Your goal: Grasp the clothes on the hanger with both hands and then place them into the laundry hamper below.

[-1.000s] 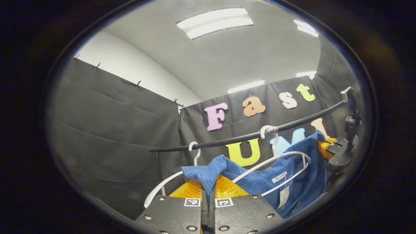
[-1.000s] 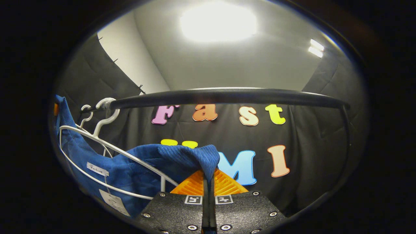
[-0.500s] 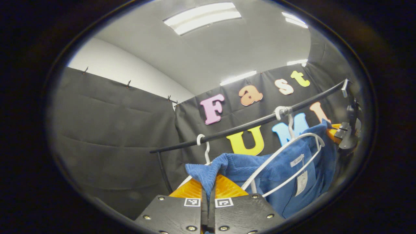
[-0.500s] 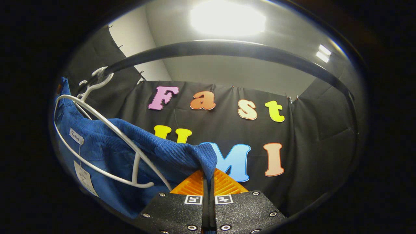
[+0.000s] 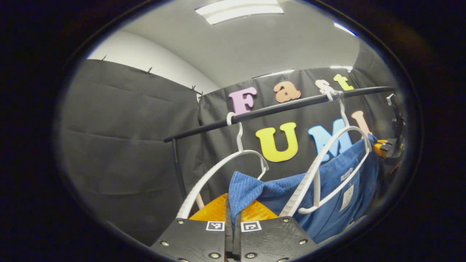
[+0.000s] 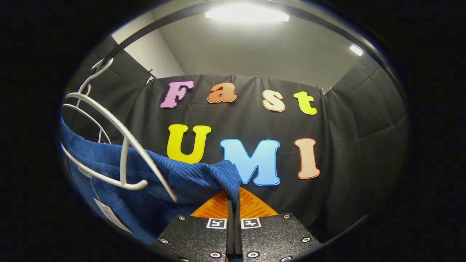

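Note:
A blue ribbed garment (image 5: 287,196) hangs stretched between both grippers, below a white hanger (image 5: 327,160) that still hooks on the black rail (image 5: 276,107). My left gripper (image 5: 232,213) is shut on one shoulder corner of the garment. In the right gripper view, my right gripper (image 6: 233,198) is shut on the other corner of the blue garment (image 6: 189,174), with the white hanger (image 6: 120,145) at the left above the cloth. The right gripper (image 5: 387,147) also shows far right in the left gripper view.
A second white hanger (image 5: 233,160) hangs bare on the rail to the left. The rail's black upright post (image 5: 177,167) stands at its left end. Black cloth walls close the booth behind and at both sides.
Both grippers have dropped with the garment; the rail and hangers now sit higher in both views. The cloth has slid down off the hanger's arms.

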`<action>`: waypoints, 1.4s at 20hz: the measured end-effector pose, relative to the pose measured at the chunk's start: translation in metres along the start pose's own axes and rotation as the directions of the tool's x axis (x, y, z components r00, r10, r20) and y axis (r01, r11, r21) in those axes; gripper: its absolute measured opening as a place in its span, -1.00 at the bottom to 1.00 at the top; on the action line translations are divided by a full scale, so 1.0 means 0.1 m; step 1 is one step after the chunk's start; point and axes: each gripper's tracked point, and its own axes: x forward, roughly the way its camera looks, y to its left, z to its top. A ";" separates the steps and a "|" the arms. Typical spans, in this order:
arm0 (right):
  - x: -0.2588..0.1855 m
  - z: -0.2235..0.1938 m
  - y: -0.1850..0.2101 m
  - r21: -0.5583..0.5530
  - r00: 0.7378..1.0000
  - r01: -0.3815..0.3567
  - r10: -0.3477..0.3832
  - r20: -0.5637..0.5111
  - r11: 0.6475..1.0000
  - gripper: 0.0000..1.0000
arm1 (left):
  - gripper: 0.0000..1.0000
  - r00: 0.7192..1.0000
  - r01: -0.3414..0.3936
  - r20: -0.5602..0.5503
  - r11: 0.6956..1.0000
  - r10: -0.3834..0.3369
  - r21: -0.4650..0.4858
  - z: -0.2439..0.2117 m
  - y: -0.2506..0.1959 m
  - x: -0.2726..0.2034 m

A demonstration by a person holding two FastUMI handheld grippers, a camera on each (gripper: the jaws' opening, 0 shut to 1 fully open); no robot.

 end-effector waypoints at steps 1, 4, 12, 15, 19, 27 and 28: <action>-0.03 -0.06 0.01 -0.007 1.000 -0.005 0.005 -0.013 1.000 -1.00 | -0.97 1.000 0.003 -0.010 1.000 -0.003 -0.001 -0.07 0.00 -0.05; -0.20 -0.18 0.08 -0.032 0.999 -0.021 0.019 -0.043 0.999 -1.00 | -0.97 0.999 0.006 -0.034 1.000 -0.006 -0.016 -0.21 0.03 -0.15; -0.33 -0.66 0.08 -0.044 0.989 -0.045 0.038 -0.146 0.998 -1.00 | -0.98 0.995 0.023 -0.094 1.000 -0.023 -0.002 -0.54 -0.23 -0.13; -0.46 -0.81 0.10 -0.055 0.984 -0.061 0.051 -0.171 0.997 -1.00 | -0.97 0.993 0.018 -0.119 1.000 -0.017 0.002 -0.70 -0.18 -0.43; -0.59 -0.93 0.08 -0.051 0.977 -0.076 0.064 -0.202 0.996 -1.00 | -0.98 0.988 0.017 -0.153 1.000 -0.018 -0.008 -0.89 -0.31 -0.47; -1.15 -0.79 0.17 0.009 0.974 -0.078 0.079 -0.215 0.997 -1.00 | -0.98 0.984 0.084 -0.157 0.996 -0.087 -0.030 -0.88 -0.42 -0.68; -1.26 -0.75 0.18 0.016 0.974 -0.075 0.076 -0.212 0.997 -1.00 | -0.98 0.983 0.097 -0.157 0.995 -0.100 -0.028 -0.85 -0.41 -0.70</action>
